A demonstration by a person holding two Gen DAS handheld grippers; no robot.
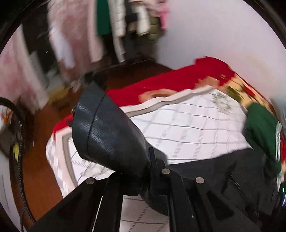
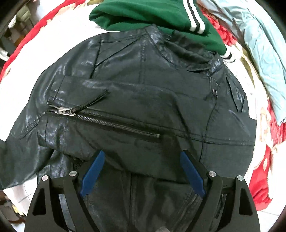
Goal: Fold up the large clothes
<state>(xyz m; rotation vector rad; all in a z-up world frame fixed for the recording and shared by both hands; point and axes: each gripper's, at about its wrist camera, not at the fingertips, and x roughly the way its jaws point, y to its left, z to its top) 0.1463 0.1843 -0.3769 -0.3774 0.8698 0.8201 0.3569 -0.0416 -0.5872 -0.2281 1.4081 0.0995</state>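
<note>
My landmark is the black leather jacket, spread across the white checked quilt on the bed. My right tool hangs just above the jacket's lower half with its blue fingers wide apart and nothing between them. One sleeve is already laid across the jacket's chest, with its cuff zipper showing. My left tool looks closed on the other sleeve, which rises from it in a stiff tube; the picture is blurred, so I judge the grip rather than see it cleanly.

The risks, as I read them: leather is slick and heavy, so the raised sleeve could slide out of a narrow pinch, or spring back open once laid down. A green striped jacket touches the black jacket's collar and could get dragged along. Beyond the green one lies a pale blue garment.
</note>
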